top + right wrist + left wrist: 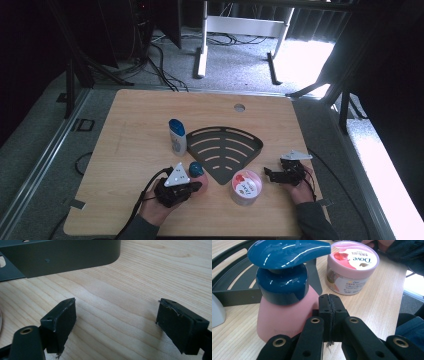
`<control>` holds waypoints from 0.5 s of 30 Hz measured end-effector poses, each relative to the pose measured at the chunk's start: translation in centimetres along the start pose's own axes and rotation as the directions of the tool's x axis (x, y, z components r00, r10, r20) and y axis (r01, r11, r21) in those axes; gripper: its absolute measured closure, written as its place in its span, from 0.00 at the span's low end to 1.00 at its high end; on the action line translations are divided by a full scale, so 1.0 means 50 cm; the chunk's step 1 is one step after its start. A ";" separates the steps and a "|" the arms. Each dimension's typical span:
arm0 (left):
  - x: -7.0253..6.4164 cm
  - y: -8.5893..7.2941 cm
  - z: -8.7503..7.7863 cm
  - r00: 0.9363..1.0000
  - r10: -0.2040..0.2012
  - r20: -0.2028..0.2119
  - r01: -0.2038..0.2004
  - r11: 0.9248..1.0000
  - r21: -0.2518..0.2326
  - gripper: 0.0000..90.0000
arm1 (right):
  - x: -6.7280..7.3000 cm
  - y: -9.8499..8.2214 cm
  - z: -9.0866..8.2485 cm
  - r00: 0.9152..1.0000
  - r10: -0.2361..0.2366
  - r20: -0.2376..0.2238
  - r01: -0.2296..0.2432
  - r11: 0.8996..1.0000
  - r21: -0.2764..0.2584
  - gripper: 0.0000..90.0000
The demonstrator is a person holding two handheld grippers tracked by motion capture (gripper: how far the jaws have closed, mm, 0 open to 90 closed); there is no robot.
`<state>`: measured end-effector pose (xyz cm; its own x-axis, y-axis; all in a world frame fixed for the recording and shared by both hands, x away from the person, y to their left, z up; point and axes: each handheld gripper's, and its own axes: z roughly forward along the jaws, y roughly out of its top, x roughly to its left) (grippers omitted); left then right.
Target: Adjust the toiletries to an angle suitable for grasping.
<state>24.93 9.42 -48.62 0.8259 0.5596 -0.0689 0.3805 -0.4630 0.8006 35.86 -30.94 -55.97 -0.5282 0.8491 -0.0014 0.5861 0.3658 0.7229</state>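
**poster1:** Two grippers down by the near edge of the wooden table (130, 120). Left gripper (329, 302) clenched tight, pads pressed flat together, nothing pinched between them. Parked just beside the pink pump bottle (284, 315), which stands upright right at the jaw tips, a bit to their left in the left gripper view, blue pump head (287, 252) looming above. Touching or not, can't tell.

**poster2:** And beyond the tips?

**poster1:** Pink Dove jar (350, 267), lid on, past the tips and off to the right, apart from the bottle. Dark slotted corner shelf (234, 293) lying flat behind the bottle. Corner of a white bottle (217, 312) at the far left edge; from the high view, white with a blue cap (177, 136), upright just beside the shelf.

**poster2:** Right side?

**poster1:** Right gripper (116, 322) released, jaws spread wide over bare wood, gripping nothing. Rounded shelf wall (62, 257) just ahead of the tips. Dove jar sitting between the two grippers in the high view.
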 end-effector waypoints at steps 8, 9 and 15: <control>0.003 0.005 0.014 1.000 0.009 0.003 -0.009 1.000 -0.003 0.99 | 0.000 0.000 0.000 1.000 0.000 0.000 0.000 1.000 0.000 0.17; 0.004 0.005 0.014 1.000 0.013 0.002 -0.013 1.000 -0.004 0.99 | 0.000 0.000 0.000 1.000 0.000 0.000 0.000 1.000 0.000 0.18; 0.007 0.008 0.018 1.000 0.009 -0.018 -0.009 1.000 -0.008 1.00 | 0.000 0.000 0.000 1.000 0.000 0.000 0.000 1.000 0.000 0.18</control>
<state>25.73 8.82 -48.88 0.8214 0.5680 -0.0511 0.3700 -0.4626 0.8057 35.86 -30.94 -55.97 -0.5286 0.8489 -0.0017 0.5858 0.3662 0.7230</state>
